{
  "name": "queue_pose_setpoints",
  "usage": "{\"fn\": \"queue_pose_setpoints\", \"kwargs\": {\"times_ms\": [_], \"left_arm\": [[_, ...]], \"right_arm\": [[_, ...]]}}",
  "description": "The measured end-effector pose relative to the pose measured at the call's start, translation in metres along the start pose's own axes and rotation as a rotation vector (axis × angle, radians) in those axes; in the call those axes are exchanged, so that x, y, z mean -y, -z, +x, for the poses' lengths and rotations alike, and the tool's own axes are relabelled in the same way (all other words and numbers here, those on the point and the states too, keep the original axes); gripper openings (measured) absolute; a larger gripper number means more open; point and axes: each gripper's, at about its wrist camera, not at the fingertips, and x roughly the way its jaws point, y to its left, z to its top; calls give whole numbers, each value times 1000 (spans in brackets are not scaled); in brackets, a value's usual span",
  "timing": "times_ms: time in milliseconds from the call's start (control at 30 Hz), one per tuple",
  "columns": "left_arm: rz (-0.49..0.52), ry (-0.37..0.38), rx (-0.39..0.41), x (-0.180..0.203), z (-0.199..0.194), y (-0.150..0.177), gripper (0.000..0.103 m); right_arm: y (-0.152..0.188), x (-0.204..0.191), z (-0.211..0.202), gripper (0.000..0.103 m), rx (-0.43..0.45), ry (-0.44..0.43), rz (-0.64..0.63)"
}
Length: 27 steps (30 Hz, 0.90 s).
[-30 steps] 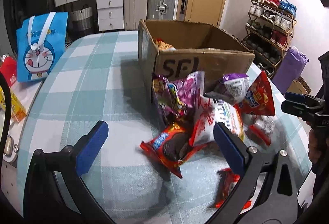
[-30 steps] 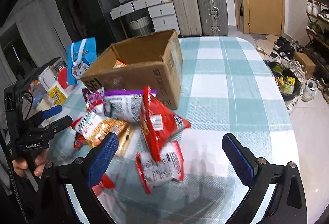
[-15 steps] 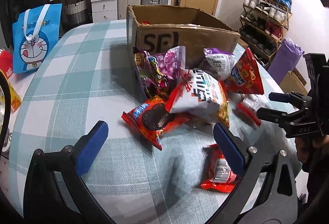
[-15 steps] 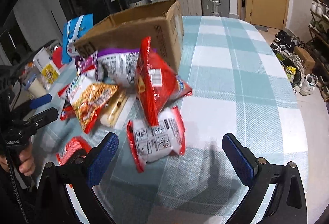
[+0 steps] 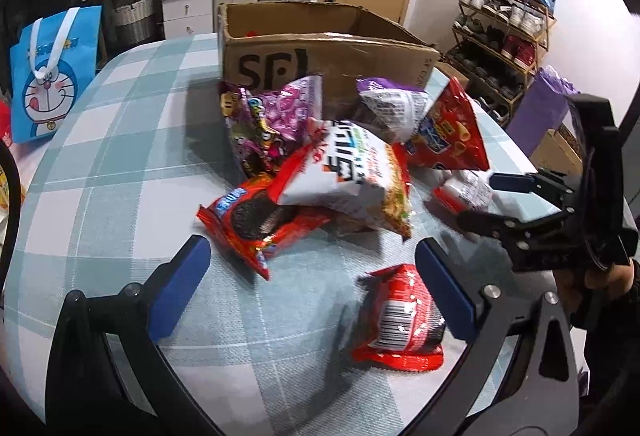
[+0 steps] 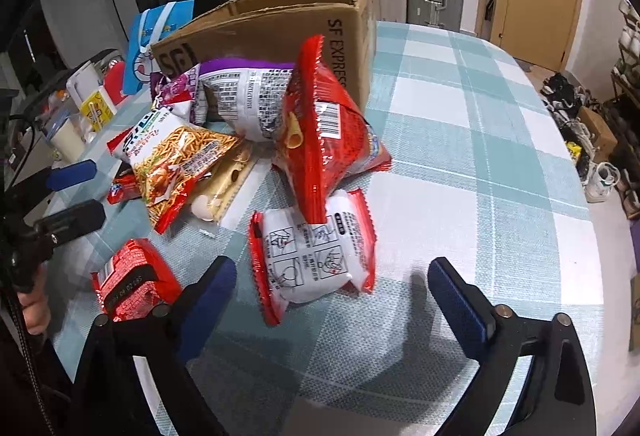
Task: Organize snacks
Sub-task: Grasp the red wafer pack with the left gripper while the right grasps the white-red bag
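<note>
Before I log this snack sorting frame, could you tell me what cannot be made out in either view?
- Cardboard box contents: both views, hidden by its walls.
- Pale packet under the noodle bag: right wrist view, mostly covered, label unreadable.
- White-backed packet: left wrist view, blurred and partly behind the right gripper.
- Shoe rack: left wrist view, details too small.
</note>
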Motion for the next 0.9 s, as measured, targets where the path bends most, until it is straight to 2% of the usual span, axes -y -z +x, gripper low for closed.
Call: {"fn": "queue_pose_setpoints", "kwargs": {"times_ms": [67,200,267,400,467,567,800,867,900], "left_arm": [[7,18,-7,3,0,2,102],[15,48,-35,8,5,6,102],[14,68,-47,9,7,8,102],[24,79,-69,12,11,11,102],[41,97,-79,16,11,12,102],[78,115,-85,21,11,15,102],[138,122,-132,34,20,24,101],[144,133,-148,35,22,24,100],[145,140,-153,35,23,25,96]], "right_arm": [[-2,-1,2,82,-6,-2,-10],[-4,-4,4,77,-3,-2,-31],[-4,-8,4,69,-4,-16,-45],[-1,-10,1,63,5,-23,-50],[2,-10,-3,56,11,-39,-43],[7,-7,-8,52,18,-63,-34],[16,-4,-20,50,22,-76,-11],[19,-6,-22,50,26,-81,-9],[20,-6,-24,50,28,-80,-8]]}}
